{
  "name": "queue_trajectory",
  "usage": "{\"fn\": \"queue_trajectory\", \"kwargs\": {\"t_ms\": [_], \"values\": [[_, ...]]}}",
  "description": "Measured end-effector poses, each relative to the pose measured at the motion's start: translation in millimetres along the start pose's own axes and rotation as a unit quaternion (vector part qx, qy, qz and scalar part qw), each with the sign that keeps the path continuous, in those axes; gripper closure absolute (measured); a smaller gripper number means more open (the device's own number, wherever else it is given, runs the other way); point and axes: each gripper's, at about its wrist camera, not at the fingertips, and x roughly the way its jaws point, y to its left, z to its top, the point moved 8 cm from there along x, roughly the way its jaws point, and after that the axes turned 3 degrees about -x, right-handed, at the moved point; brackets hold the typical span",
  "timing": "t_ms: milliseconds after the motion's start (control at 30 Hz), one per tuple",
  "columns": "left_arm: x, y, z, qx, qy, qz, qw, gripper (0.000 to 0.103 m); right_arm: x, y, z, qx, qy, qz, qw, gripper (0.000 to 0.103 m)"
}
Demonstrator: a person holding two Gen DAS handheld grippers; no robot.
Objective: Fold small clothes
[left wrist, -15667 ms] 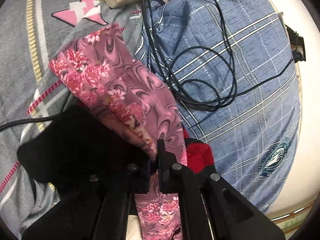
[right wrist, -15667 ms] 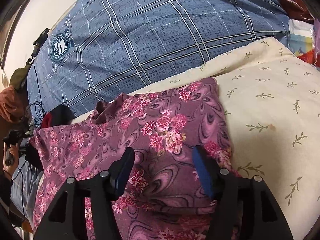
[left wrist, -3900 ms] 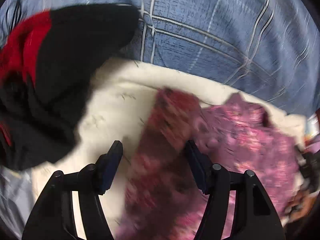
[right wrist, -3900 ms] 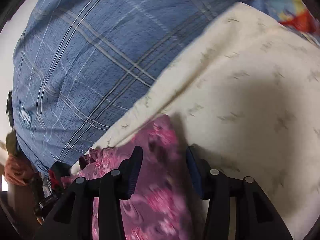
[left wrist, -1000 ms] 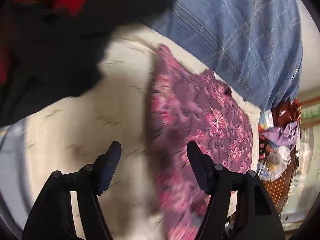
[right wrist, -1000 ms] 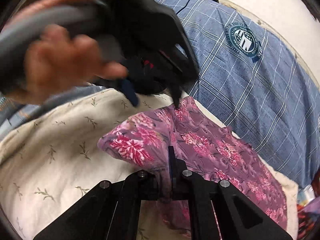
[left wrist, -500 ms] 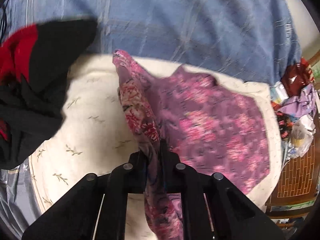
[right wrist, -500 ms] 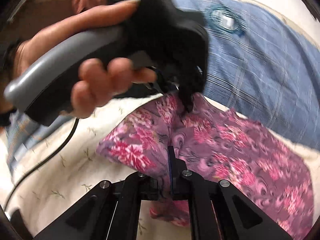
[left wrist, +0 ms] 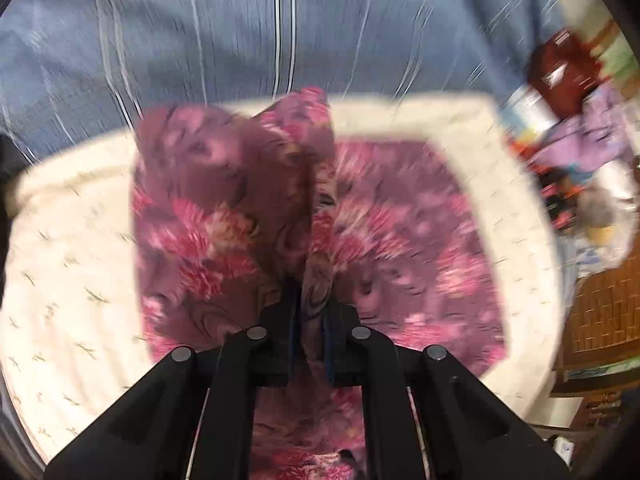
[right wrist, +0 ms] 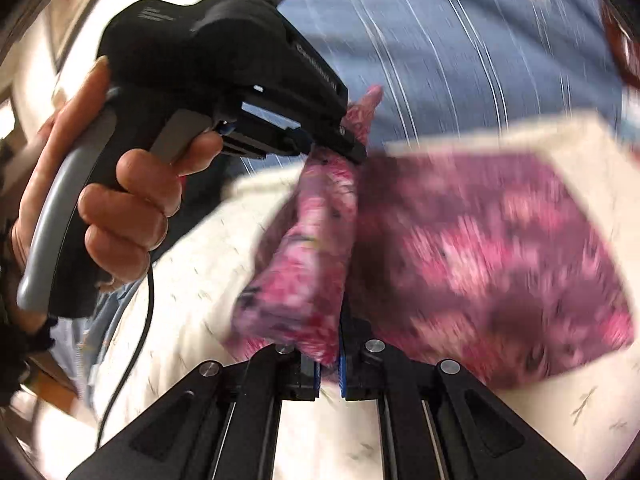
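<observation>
A pink and purple floral garment lies on a cream pillow; it also shows in the right wrist view. My left gripper is shut on a raised fold of the garment's left edge. My right gripper is shut on the same lifted edge nearer the front. In the right wrist view the left gripper pinches the far end of that fold, held by a hand. Both frames are blurred by motion.
A blue plaid cover lies behind the pillow and also shows in the right wrist view. Clutter of bags and bottles sits at the right beside a wooden piece of furniture. A black cable hangs from the left gripper.
Both grippers have carried the lifted left edge of the garment rightward over its flat part. The left gripper shut on the cloth between one second and half a second ago.
</observation>
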Motion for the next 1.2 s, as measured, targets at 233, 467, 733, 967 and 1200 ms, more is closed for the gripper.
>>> {"fn": "queue_trajectory", "kwargs": {"t_ms": [233,467,733,967,1200], "values": [[7.6,-12.2,14.5,-0.017,0.047,-0.004,0.9987,0.063,-5.5,-23.7,-9.5,-0.009,0.017,0.064,0.998,0.067],[22.5,-21.5,16.3,0.004,0.039,0.074,0.9965,0.089,1.0,-35.2,-10.3,0.054,-0.006,0.112,0.992,0.072],[-20.1,-59.5,18.5,0.012,-0.037,0.047,0.9981,0.096,-40.6,-52.4,15.1,0.107,-0.067,0.164,0.978,0.095],[12.7,-159.3,27.5,0.064,-0.038,-0.006,0.9972,0.096,-88.6,-134.8,4.8,0.208,-0.111,0.093,0.967,0.094],[17.9,-127.6,19.6,-0.022,-0.027,-0.053,0.998,0.096,-63.5,-165.7,-19.9,0.277,-0.038,0.084,0.956,0.088]]}}
